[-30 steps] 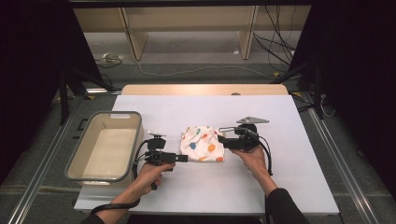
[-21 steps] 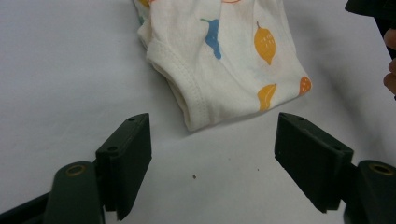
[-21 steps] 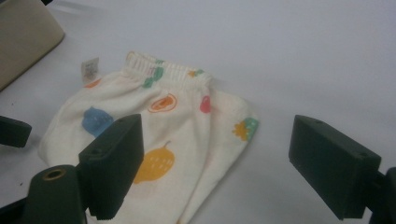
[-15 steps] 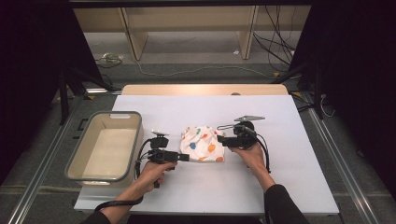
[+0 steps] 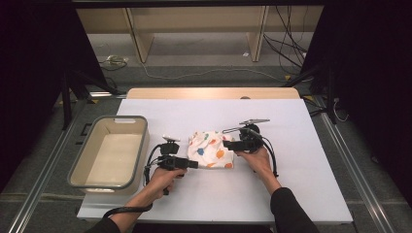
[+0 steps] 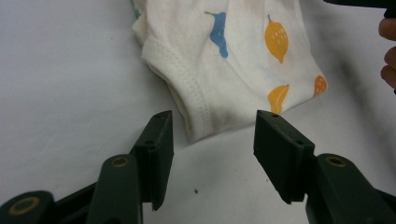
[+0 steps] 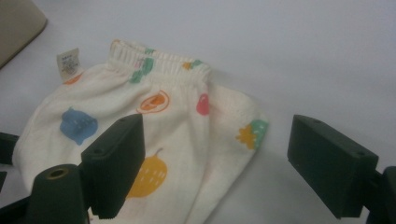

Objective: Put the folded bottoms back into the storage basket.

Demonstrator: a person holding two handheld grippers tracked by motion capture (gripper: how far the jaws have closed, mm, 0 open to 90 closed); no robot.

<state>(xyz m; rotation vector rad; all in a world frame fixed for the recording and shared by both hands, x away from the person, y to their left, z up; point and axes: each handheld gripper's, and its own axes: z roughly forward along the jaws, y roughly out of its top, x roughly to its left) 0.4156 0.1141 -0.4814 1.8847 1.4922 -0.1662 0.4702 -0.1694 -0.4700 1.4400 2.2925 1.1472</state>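
A folded white garment [image 5: 211, 149] printed with coloured fruit lies mid-table. My left gripper [image 5: 194, 164] lies level at its near left corner. In the left gripper view that hemmed garment corner [image 6: 219, 79] reaches in between the tips of the left gripper [image 6: 212, 140]. Its jaws have just been closing, and a gap still shows on both sides of the cloth. My right gripper [image 5: 227, 144] meets the garment's right edge. In the right gripper view the right gripper [image 7: 219, 163] is spread wide over the garment [image 7: 159, 126], one jaw above the cloth and the other over bare table.
A beige plastic bin [image 5: 141, 145] stands on the left of the white table [image 5: 291, 184]; its corner [image 7: 18, 23] shows in the right gripper view. A wooden strip [image 5: 214, 92] runs along the far edge. Fingers of the person's right hand [image 6: 387, 46] show beyond the garment.
The left gripper's jaws have narrowed around the garment's corner. The right gripper has slid a little leftward onto the garment's edge.
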